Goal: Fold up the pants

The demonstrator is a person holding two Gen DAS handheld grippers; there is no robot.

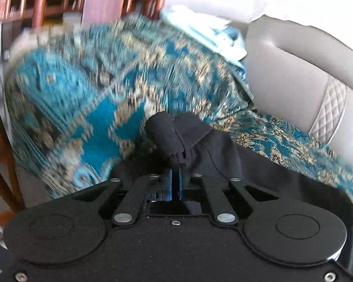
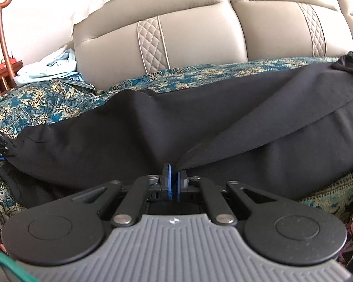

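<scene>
A: What's hard to read here?
B: Left wrist view is motion-smeared; the teal, beige and black patterned woven throw (image 1: 87,98) is streaky and the red-brown wooden furniture (image 1: 42,2) behind it is cut off at the top. The left gripper (image 1: 175,164) has its blue pads nearly together, and a bunched knot of the black smooth-fabric pants (image 2: 153,122) covers the fingertips, so the pinch point itself is hidden. Reads as clamped on that cloth.
A: Right side?
B: Sharper. The right gripper (image 2: 173,172) has its blue pads close together with a fold of the pants drawn into them, pulled to a taut ridge running up to the right. Its lower body fills the bottom of the frame: ribbed grey plate, matte black arms.
A: Where do the pants lie?
B: Spread lengthwise across the throw on the seat of the beige leather sofa (image 2: 200,30), which has puffy cushions and quilted diamond-stitched strips. Far right end of the pants runs out of frame. The left gripper peeks in at the left edge, mostly cropped.
A: Anything else?
B: Crumpled pale blue cloth (image 2: 51,68) at the sofa's left end, details washed out.
</scene>
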